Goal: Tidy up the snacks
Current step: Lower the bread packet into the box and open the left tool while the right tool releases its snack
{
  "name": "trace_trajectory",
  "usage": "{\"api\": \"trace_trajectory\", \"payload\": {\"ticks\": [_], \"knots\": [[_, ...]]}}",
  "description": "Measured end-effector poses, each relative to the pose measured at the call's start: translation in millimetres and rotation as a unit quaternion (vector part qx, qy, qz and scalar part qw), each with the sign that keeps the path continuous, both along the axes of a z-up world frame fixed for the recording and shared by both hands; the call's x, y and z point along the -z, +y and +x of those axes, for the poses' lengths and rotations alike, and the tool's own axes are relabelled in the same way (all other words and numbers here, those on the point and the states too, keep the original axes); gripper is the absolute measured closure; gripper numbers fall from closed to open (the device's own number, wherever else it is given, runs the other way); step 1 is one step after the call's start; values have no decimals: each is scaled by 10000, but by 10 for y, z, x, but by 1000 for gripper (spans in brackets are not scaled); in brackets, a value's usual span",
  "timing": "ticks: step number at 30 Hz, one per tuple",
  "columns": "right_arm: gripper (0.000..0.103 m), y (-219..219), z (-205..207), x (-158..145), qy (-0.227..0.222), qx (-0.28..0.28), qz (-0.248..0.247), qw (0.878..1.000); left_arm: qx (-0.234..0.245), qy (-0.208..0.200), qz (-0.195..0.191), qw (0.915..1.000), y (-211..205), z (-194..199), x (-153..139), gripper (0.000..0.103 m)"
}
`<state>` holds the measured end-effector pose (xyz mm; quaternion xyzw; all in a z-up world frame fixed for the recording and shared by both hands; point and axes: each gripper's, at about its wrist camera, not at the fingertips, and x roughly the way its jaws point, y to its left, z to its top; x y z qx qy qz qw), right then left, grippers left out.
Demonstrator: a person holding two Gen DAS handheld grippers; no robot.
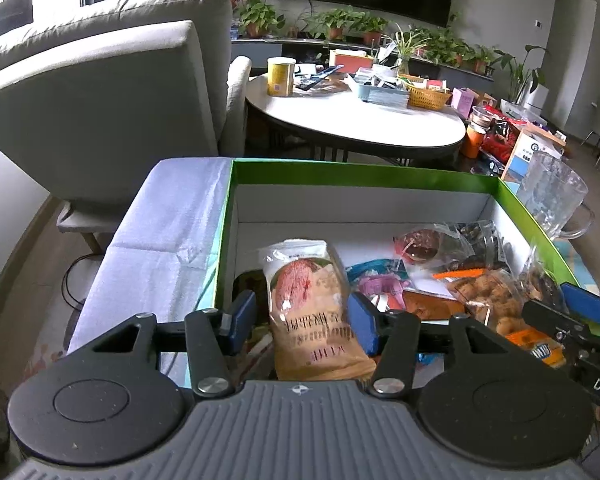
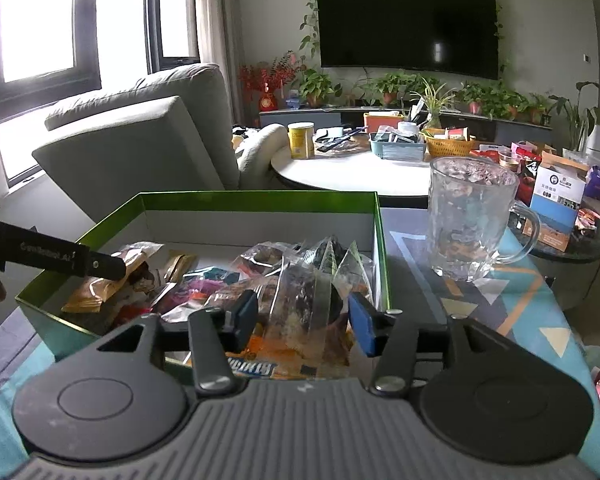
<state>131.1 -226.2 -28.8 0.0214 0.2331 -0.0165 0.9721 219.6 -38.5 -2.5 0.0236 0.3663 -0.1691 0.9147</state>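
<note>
Right now your left gripper point(image 1: 302, 316) is spread, its blue pads on either side of the tan pouch point(image 1: 314, 304) but not touching it; I judge you are either lining up a grasp or have just set it down. That pouch lies near the front of the green box point(image 1: 420, 176), propped lengthwise on other packets. Your right gripper point(image 2: 303, 320) is spread too, straddling the clear bags point(image 2: 312, 280) at the box's right front corner, apparently ready to tidy that heap. Both tools reach in low and level over the near rim, side by side. Most snacks crowd the front; the back of the box shows bare floor. Beyond, the glass mug point(image 2: 470, 224) stands just beside the box.
</note>
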Motion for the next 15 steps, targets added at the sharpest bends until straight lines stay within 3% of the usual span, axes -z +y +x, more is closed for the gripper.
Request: {"api": "trace_trajectory", "payload": {"ticks": [15], "knots": [[59, -8, -360, -46, -155, -66, -9, 9999, -99, -266, -113, 9995, 117, -381, -167, 54]]}}
